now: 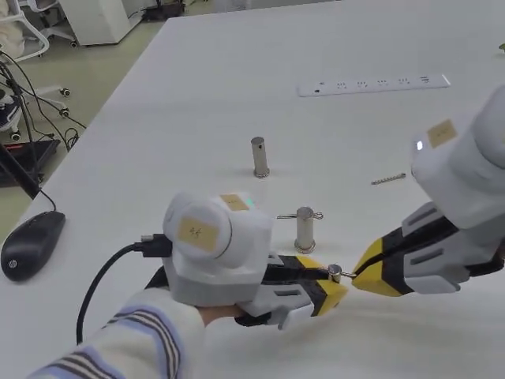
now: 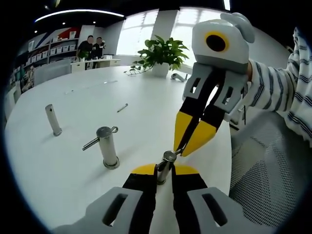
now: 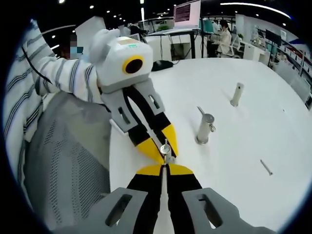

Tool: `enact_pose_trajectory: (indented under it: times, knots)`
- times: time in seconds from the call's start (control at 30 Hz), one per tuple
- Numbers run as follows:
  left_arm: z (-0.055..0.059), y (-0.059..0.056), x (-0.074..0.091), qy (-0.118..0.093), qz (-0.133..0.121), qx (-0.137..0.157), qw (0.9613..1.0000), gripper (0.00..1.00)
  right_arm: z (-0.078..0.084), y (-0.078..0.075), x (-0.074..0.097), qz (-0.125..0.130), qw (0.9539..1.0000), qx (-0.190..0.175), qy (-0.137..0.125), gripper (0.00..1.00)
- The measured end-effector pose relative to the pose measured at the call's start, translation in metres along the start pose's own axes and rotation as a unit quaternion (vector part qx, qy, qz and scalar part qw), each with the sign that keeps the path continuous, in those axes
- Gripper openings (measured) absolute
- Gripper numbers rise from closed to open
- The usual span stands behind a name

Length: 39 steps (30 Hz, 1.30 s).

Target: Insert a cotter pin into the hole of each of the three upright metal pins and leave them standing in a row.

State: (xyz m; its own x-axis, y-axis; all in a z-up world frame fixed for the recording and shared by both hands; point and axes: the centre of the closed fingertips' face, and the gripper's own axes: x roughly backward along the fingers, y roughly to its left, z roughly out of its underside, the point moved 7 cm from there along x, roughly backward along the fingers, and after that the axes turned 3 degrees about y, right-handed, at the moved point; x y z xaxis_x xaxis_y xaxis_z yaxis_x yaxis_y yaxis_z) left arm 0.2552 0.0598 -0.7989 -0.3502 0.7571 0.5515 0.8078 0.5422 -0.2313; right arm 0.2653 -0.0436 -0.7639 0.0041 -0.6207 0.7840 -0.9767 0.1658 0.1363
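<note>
1. Left gripper (image 2: 164, 171): my fingers are clamped on the shaft of the near metal pin (image 2: 166, 163), which stands upright close to the near edge of the white table (image 1: 197, 95).
2. Right gripper (image 3: 164, 168): my fingers are pressed together on a thin cotter pin (image 1: 345, 275). Its free end touches the near metal pin's head.
3. Middle metal pin (image 1: 305, 229): upright on the table just beyond my left gripper, with a fitted cotter pin (image 1: 293, 215) lying crosswise through its head.
4. Far metal pin (image 1: 259, 156): upright, farther back and to the left.
5. Loose cotter pin (image 1: 388, 179): lying flat, well to the right of the far metal pin.
6. Power strip (image 1: 375, 84): at the back of the table.
7. Computer mouse (image 1: 31, 243): at the left edge.
</note>
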Motion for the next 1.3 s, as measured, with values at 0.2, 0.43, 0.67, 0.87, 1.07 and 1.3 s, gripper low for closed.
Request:
enact_pose_trajectory:
  times: [0.2,0.43,0.67,0.87,1.07,1.3]
  knots:
    - [0.002,0.0,0.0,0.004,0.001,0.002,1.0,0.1,-0.002,0.002,-0.002,0.003,1.0,-0.005,-0.002,0.04]
    - [0.004,-0.002,-0.001,0.008,0.003,0.005,1.0,0.09,-0.004,0.003,-0.004,0.005,0.9999,-0.011,-0.004,0.04]
    - [0.004,-0.002,-0.001,0.009,0.004,0.003,0.9999,0.09,-0.005,0.003,-0.005,0.008,1.0,0.001,-0.003,0.06]
    - [0.005,-0.003,0.0,0.011,0.003,-0.014,0.9998,0.09,-0.005,0.003,-0.006,0.011,0.9999,0.009,-0.006,0.13]
    - [0.004,0.0,0.003,0.01,-0.001,-0.02,0.9998,0.14,-0.007,0.001,-0.007,0.021,0.9996,0.007,-0.018,0.17]
    - [0.006,0.002,0.014,0.014,0.007,-0.025,0.9996,0.33,-0.009,0.003,-0.011,0.027,0.9991,0.0,-0.031,0.17]
